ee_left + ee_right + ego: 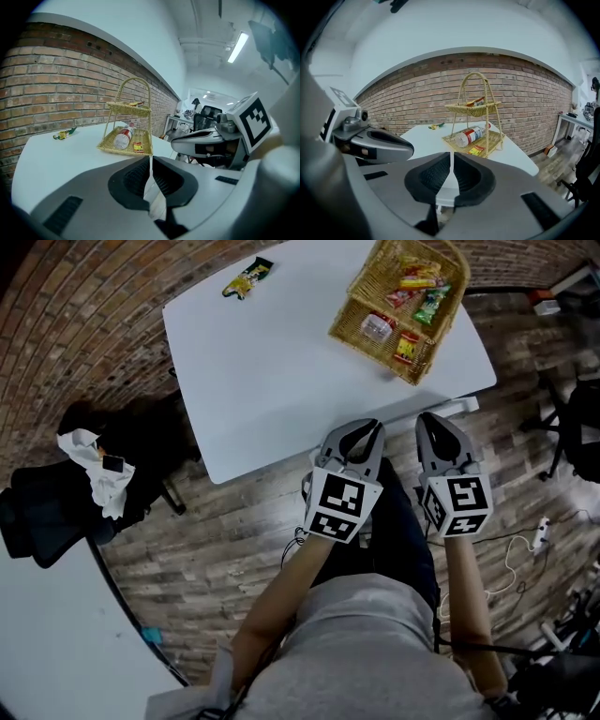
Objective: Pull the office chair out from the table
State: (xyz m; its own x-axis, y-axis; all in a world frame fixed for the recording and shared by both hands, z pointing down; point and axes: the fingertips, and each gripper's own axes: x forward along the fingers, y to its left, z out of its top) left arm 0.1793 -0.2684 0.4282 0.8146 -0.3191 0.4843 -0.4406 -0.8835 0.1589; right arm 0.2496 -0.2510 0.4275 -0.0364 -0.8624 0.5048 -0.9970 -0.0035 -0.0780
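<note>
A black office chair (56, 498) stands at the left of the white table (272, 371), with a crumpled white cloth (94, 474) and a small dark object lying on it. Both grippers hang side by side in front of the table's near edge, well right of that chair. My left gripper (361, 432) (150, 158) is shut with nothing between its pads. My right gripper (433, 423) (451, 157) is also shut and empty. Each gripper view shows the other gripper beside it and the table (51, 159) (426, 138) ahead.
On the table stand a two-tier wicker basket (403, 301) (126, 136) (477, 124) holding a bottle (471, 134) and snacks, and a snack packet (248, 277). A second dark chair (577, 427) is at the right. Cables and a power strip (539, 535) lie on the wood floor.
</note>
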